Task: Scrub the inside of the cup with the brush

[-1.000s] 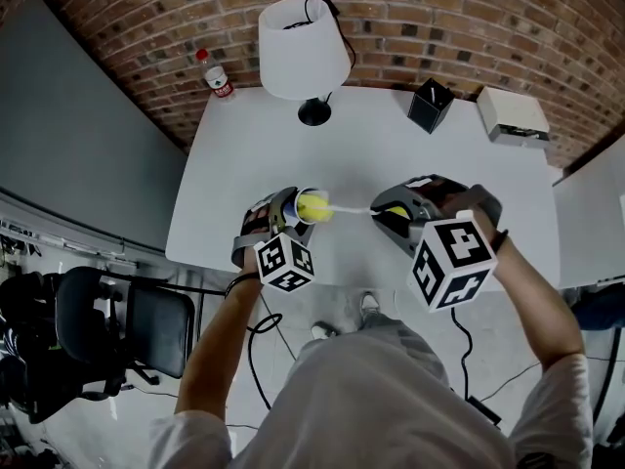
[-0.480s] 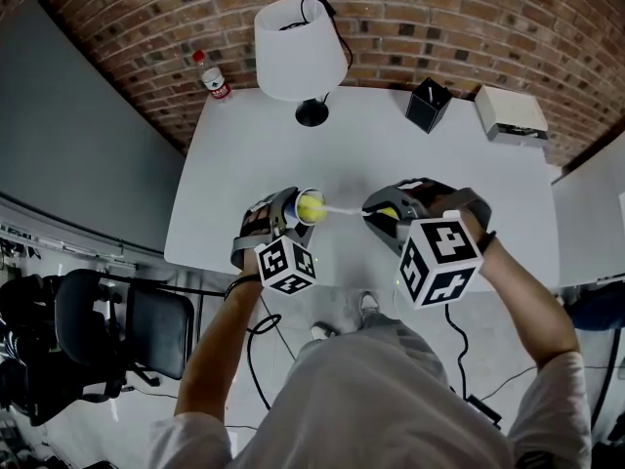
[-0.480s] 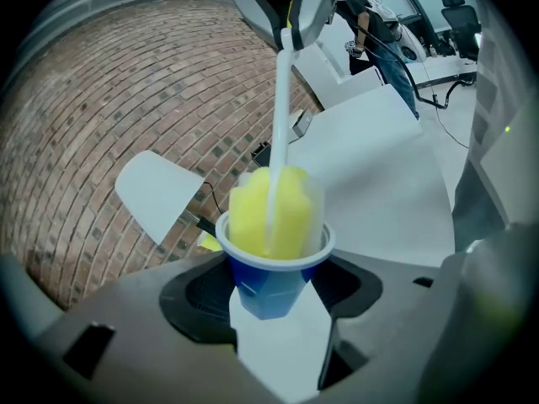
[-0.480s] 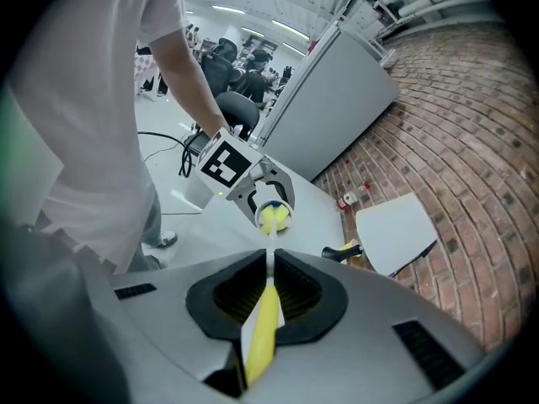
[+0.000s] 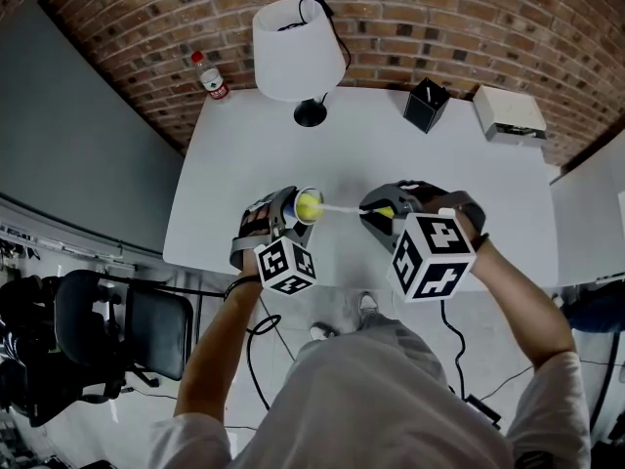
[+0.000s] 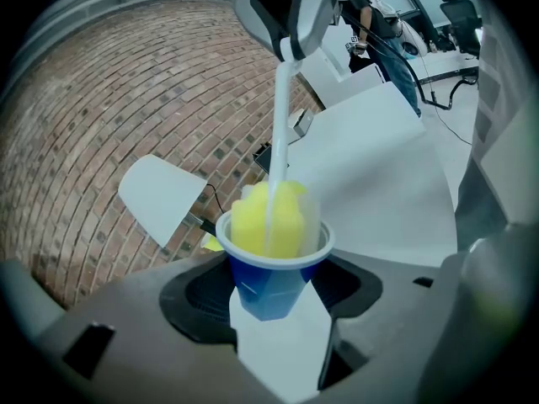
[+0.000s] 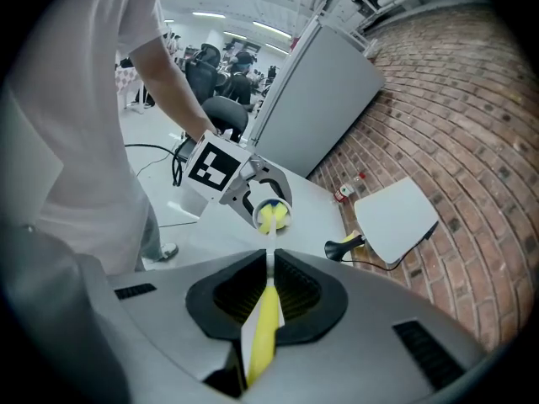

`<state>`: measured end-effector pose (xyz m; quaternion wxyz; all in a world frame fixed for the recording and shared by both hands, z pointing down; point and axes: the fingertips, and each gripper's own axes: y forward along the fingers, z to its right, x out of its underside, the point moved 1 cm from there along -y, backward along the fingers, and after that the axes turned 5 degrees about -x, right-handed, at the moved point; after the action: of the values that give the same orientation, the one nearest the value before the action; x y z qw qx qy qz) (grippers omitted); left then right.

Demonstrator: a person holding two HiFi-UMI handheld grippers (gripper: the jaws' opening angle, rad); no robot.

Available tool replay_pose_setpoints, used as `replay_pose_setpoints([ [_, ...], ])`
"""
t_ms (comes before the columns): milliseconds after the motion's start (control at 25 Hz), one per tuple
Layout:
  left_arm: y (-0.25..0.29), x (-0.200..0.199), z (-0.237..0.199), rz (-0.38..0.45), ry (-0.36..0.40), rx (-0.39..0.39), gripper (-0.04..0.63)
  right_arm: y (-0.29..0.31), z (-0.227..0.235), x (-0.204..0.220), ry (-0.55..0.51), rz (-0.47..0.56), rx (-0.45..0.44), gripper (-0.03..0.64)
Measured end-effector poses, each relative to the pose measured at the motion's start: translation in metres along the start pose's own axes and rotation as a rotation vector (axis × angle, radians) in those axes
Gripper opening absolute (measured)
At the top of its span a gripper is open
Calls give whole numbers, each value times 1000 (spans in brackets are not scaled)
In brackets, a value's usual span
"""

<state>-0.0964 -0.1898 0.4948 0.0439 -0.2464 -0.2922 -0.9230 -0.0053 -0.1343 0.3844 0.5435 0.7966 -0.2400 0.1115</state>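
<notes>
My left gripper [image 5: 289, 219] is shut on a small blue cup [image 5: 302, 209] with a white rim, held tilted above the white table's [image 5: 391, 154] front edge. The brush's yellow sponge head [image 5: 311, 205] sits in the cup's mouth. In the left gripper view the sponge [image 6: 269, 220] fills the cup [image 6: 268, 281], and the white handle [image 6: 280, 116] rises to my right gripper [image 6: 286, 11]. My right gripper [image 5: 376, 213] is shut on the brush's yellow grip [image 7: 263, 326]. From its own view the handle runs straight into the cup [image 7: 271, 215].
At the table's far edge stands a white lamp [image 5: 298, 52], with a small bottle [image 5: 212, 76] to its left. A black box [image 5: 426, 104] and a white box [image 5: 511, 115] sit at the far right. A black chair [image 5: 107, 320] stands on the floor at left.
My right gripper has shifted left toward the cup, pushing the sponge head a little further in. The left gripper and cup have held their place.
</notes>
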Motion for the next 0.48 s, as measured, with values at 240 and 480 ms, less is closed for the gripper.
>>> replay_pose_setpoints([
  [240,-1,1,-1,-6,7,-11,288,4,0,1,147,34,-31,27],
  [480,-2,1,-4,-5,11,-31,287,7,3,3,390,108,-102,28],
])
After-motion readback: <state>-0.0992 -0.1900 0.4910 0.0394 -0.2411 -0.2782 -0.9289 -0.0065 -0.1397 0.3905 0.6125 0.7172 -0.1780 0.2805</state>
